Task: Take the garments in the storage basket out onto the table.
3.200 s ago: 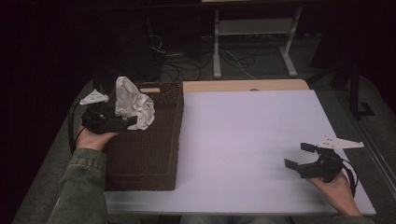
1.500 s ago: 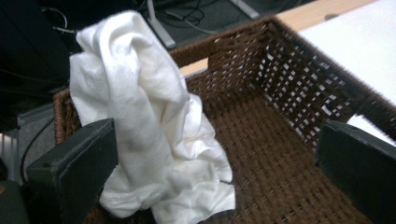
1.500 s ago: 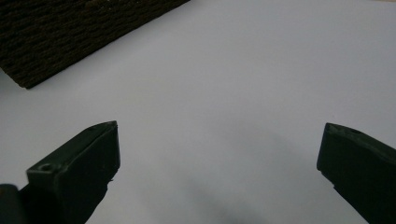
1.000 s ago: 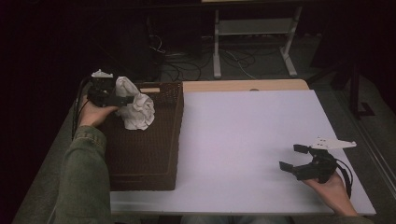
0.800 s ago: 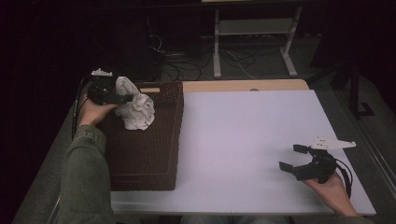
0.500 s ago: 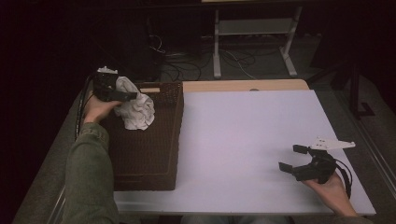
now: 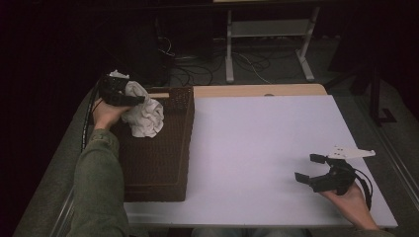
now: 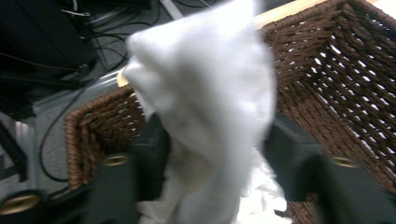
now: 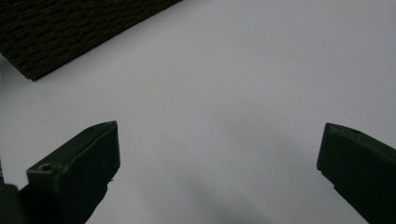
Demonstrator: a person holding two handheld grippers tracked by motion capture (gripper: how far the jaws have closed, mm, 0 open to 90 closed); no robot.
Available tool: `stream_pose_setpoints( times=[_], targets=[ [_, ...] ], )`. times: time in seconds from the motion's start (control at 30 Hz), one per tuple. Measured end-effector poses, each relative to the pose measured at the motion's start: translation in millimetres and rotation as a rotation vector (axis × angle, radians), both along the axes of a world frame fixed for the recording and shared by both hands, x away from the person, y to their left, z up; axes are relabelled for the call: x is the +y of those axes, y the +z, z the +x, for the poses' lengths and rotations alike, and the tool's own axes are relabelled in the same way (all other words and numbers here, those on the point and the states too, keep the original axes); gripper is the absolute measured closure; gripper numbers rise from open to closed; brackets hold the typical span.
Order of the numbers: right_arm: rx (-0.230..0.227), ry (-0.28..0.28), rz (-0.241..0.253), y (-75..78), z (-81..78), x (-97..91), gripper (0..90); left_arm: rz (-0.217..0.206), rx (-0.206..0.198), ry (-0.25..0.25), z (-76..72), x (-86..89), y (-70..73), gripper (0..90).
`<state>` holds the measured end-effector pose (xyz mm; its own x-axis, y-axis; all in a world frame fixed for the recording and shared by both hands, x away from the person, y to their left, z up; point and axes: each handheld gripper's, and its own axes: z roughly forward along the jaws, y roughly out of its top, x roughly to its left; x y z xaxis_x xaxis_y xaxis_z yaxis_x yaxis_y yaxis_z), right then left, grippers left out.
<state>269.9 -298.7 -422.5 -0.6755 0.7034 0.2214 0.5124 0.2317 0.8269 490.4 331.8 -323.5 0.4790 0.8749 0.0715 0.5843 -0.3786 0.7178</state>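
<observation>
A crumpled white cloth [image 7: 146, 116] [image 8: 210, 93] sticks up out of the far left corner of a dark brown wicker basket [image 7: 163, 163] [image 8: 350, 70]. My left gripper [image 7: 134, 97] [image 8: 215, 154] is level at that corner. Its jaws have just been closing, and the cloth's upper part is pinched between them. My right gripper [image 7: 306, 168] [image 9: 219, 154] rests low over the white table top [image 7: 257, 133] near the front right corner. It is open, with nothing between its jaws.
The basket takes up the table's left end; its corner [image 9: 70, 28] also appears in the right gripper view. A wooden strip [image 7: 257, 90] runs along the table's far edge. Behind it, cables [image 7: 197, 74] and a metal stand [image 7: 267, 34] are on the dark floor.
The left hand shifted toward the basket's far left corner, and its jaws came together around the top of the cloth. The right hand stayed still.
</observation>
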Motion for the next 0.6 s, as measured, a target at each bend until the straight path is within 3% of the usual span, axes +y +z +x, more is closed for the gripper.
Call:
stream_pose_setpoints(
  times=[0.07, 0.17, 0.23, 0.33, 0.4, 0.6],
  targets=[
    [0.003, 0.001, -0.001, -0.2, 0.1, 0.2, 0.0, 0.004, 0.001, -0.004, -1.2, -0.4, 1.7, 63.2],
    [0.006, 0.0, -0.004, -0.6, 0.7, 0.7, 0.0, -0.03, 0.009, -0.013, -2.0, 1.1, 2.8, 71.5],
    [0.007, 0.0, -0.004, -0.8, 0.9, 0.9, 0.0, -0.045, 0.007, -0.013, -3.1, 1.2, 3.5, 75.3],
    [0.004, 0.002, -0.005, -0.5, 0.4, 1.4, 0.0, -0.108, 0.008, -0.027, -7.1, 3.1, 8.1, 77.5],
    [0.003, 0.001, -0.002, -0.6, 0.1, 1.8, 0.0, -0.121, 0.011, -0.036, -9.1, 2.9, 11.3, 78.7],
    [0.001, 0.005, 0.0, -0.5, -0.1, 2.4, 0.0, -0.094, 0.03, -0.058, -13.5, 1.8, 25.4, 80.0]
  ],
)
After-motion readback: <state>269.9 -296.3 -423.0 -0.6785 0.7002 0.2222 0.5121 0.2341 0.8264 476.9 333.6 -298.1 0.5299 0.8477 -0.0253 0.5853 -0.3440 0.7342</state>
